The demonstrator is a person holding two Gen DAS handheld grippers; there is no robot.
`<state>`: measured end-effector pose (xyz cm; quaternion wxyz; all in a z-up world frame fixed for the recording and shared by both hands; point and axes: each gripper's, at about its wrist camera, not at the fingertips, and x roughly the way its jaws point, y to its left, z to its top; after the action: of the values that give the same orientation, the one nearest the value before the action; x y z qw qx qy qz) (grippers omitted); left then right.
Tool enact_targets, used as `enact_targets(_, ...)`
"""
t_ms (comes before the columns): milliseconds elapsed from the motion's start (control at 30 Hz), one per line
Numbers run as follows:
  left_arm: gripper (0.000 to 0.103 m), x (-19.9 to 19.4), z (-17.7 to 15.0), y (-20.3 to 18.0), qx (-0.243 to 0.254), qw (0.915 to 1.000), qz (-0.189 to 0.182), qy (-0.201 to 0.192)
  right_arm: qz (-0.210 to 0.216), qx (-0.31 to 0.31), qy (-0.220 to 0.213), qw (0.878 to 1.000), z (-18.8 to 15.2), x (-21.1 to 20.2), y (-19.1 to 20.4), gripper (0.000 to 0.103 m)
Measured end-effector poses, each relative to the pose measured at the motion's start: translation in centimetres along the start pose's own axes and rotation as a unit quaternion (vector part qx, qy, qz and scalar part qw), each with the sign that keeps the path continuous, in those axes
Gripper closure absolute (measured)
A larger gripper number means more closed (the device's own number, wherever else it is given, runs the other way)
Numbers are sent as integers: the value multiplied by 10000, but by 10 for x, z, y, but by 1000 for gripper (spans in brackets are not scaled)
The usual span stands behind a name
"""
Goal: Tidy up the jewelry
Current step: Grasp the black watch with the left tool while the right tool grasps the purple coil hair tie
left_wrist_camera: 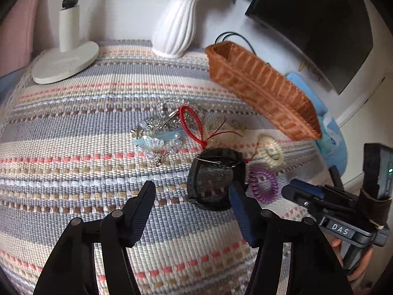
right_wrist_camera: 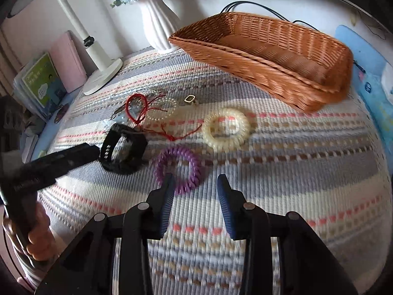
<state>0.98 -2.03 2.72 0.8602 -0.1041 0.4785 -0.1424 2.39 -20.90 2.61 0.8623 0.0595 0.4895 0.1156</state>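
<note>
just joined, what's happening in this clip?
A person with two handheld grippers is sorting jewelry on a striped woven cloth. The open left gripper is at the black band bracelet; the open right gripper is at the purple spiral hair tie. Nothing is gripped, and the brown wicker basket looks empty.
</note>
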Motion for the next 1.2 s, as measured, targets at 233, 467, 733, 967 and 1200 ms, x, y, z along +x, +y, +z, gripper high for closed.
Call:
enact_targets(233,63,20,4,2,47,9996,195,174,-617,-557,-3,9965,9,28,26,75)
enact_targets(467,95,19,3,-8,232,9995,207,69,-856,-1060,-66,9907,0,27,38,90)
enact_targets(733,99,-43,0,-15,222,9942,-965,-408,-846,-912,-490,9910,-5,-19,23,90)
enact_targets(967,59,-43,-9,-15,474,9983,-264,-209,-833,-750,-595,9919,-16,-37,6,90)
enact_targets(1200,61,8,-15,-20,389,9983,245,361,-765,-619,-438,9942,-22,-24,0,90)
